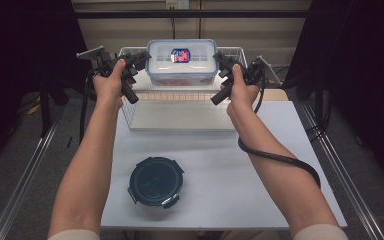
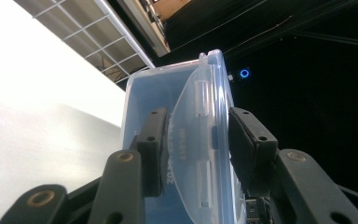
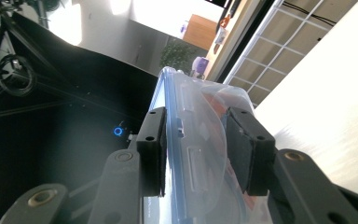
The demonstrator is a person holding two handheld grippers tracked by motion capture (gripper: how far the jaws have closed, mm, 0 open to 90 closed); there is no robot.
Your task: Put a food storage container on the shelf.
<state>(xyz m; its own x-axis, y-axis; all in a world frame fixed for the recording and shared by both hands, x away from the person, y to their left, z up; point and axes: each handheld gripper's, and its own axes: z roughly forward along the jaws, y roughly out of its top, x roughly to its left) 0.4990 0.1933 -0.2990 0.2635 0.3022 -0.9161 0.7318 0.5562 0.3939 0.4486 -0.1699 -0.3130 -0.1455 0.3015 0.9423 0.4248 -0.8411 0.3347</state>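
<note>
Holding the box [image 1: 182, 62] by its two ends, we keep it level between us, lifted above the wire basket [image 1: 130, 107]; the left gripper [image 1: 139, 61] clamps one end flap, its pads [image 2: 154, 140] pressing lid and wall together, and the right gripper [image 1: 220, 62] clamps the opposite flap [image 3: 200, 140] the same way; gripping both ends shares the weight and stops tipping; behind the grippers, nearer us, a round container [image 1: 156, 181] rests on the table [image 1: 260, 165].

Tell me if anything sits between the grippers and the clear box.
Nothing visible does. The left gripper and right gripper each already clamp an end flap of the clear box, held over the wire basket.
</note>
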